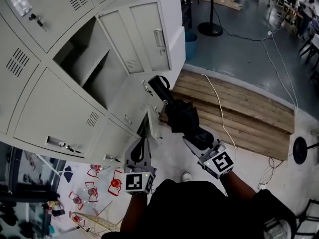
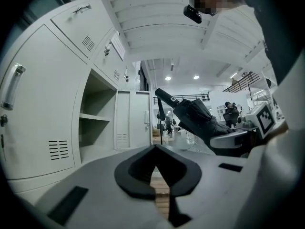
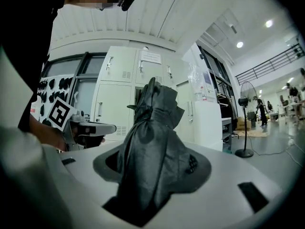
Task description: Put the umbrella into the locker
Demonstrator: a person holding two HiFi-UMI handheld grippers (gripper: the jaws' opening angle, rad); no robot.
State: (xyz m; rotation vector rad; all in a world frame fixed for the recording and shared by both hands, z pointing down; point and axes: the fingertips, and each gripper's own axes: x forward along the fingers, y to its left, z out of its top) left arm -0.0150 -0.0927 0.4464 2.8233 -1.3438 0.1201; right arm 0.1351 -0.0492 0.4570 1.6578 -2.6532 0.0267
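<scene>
The umbrella (image 1: 180,117) is pinched in the right tool (image 1: 195,139), not yet inside the open locker (image 1: 85,59); the left tool (image 2: 155,151) is seemingly pressed together, empty.

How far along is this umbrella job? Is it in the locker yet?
Done: one door of the grey metal locker stands open on a shelved compartment. In hand: the right gripper clamps the folded black umbrella, outside the locker. The left gripper holds nothing. Left: getting the umbrella inside and letting go.
</scene>
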